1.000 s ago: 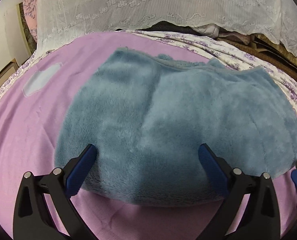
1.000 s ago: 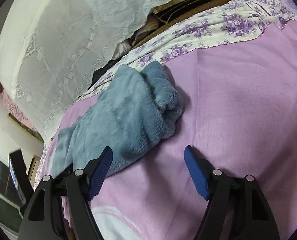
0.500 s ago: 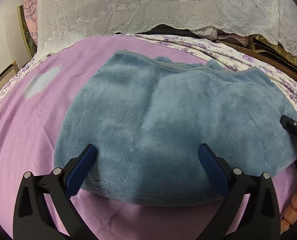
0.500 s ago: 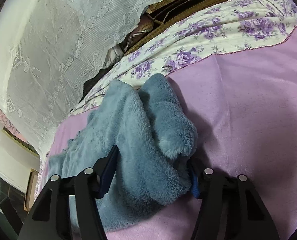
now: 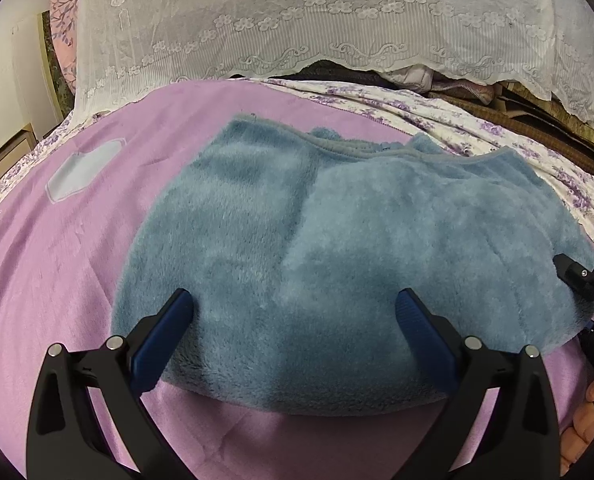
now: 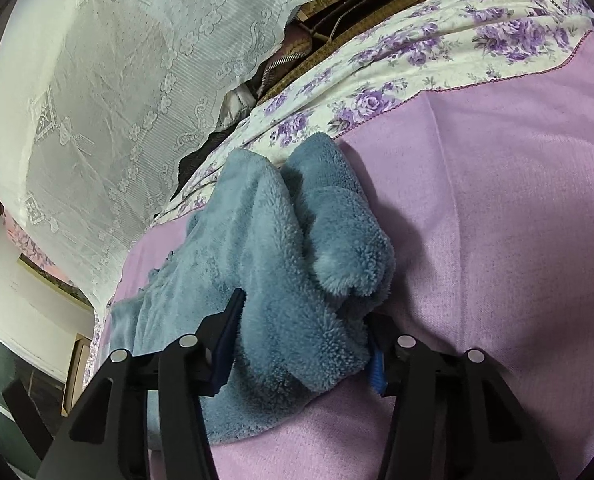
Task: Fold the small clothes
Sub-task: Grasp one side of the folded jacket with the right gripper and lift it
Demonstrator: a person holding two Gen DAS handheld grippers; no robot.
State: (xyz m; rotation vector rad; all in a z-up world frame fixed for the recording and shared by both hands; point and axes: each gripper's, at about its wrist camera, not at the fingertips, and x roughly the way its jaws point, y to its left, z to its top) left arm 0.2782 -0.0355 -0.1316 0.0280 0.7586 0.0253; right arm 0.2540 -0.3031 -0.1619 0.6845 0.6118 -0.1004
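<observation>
A fluffy blue garment [image 5: 337, 248] lies spread on the pink blanket [image 5: 57, 264]. My left gripper [image 5: 295, 328] is open, its fingers apart over the garment's near edge, holding nothing. My right gripper [image 6: 303, 340] has its jaws around the garment's thick right end [image 6: 297, 280], with the fabric bunched between the blue pads; they still stand fairly wide. The right gripper also shows at the right edge of the left wrist view [image 5: 589, 292], at the garment's right side.
A floral purple sheet [image 6: 417, 60] borders the blanket at the far side. A white lace cover [image 5: 297, 20] hangs over stacked things behind. A pale patch [image 5: 83, 170] sits on the blanket at left.
My right gripper moved forward from the bare blanket onto the garment's right end and its jaws narrowed around the fabric. The left gripper stayed put, open.
</observation>
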